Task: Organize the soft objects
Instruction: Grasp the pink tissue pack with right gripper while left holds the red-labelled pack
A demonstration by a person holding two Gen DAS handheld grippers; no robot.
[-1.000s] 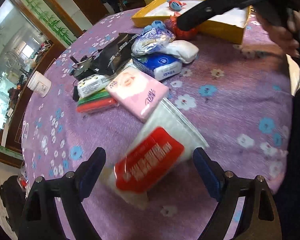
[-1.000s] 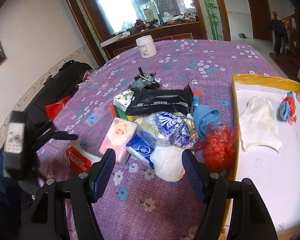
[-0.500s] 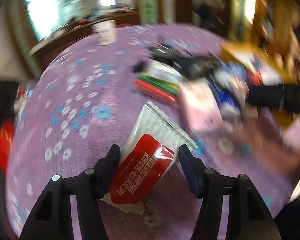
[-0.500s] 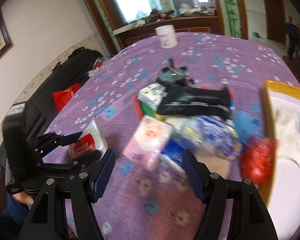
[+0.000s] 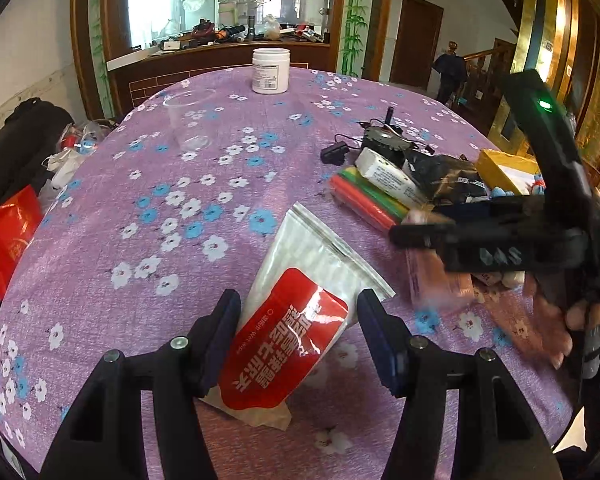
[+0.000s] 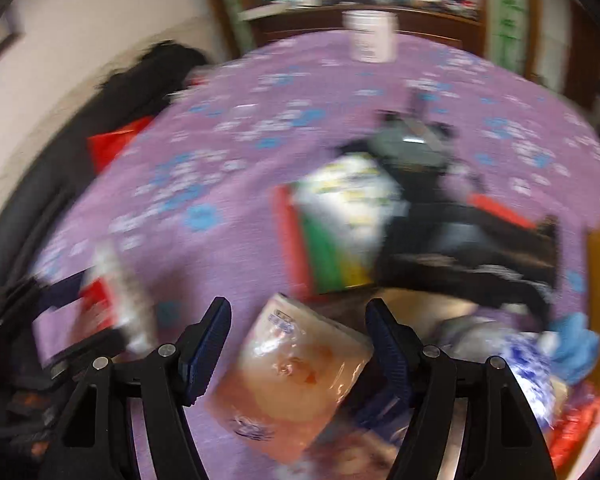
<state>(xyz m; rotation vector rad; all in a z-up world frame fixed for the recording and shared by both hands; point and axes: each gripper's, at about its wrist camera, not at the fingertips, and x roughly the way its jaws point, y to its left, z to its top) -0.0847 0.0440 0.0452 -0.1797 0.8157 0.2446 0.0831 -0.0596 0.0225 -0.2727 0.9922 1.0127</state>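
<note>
A clear wet-wipe pouch with a red label [image 5: 296, 320] lies on the purple flowered tablecloth [image 5: 160, 208]. My left gripper [image 5: 300, 340] is open and straddles it, both pads beside the pouch with small gaps. My right gripper [image 6: 298, 344] is open around a pink tissue pack [image 6: 288, 376], its pads apart from the pack. That view is blurred. The right gripper also shows in the left wrist view [image 5: 492, 236], above the pink pack [image 5: 440, 280].
A pile lies at right: coloured strips [image 5: 364, 196], a white pack [image 5: 388, 176], a black pouch [image 5: 440, 172], a blue-white bag [image 6: 516, 360]. A yellow tray [image 5: 504, 164] stands beyond. A white jar [image 5: 271, 70] and a clear cup [image 5: 190, 120] stand far back.
My left gripper has narrowed around the red-label pouch and turned to face the far wall. My right gripper has swung left and down over the pink tissue pack.
</note>
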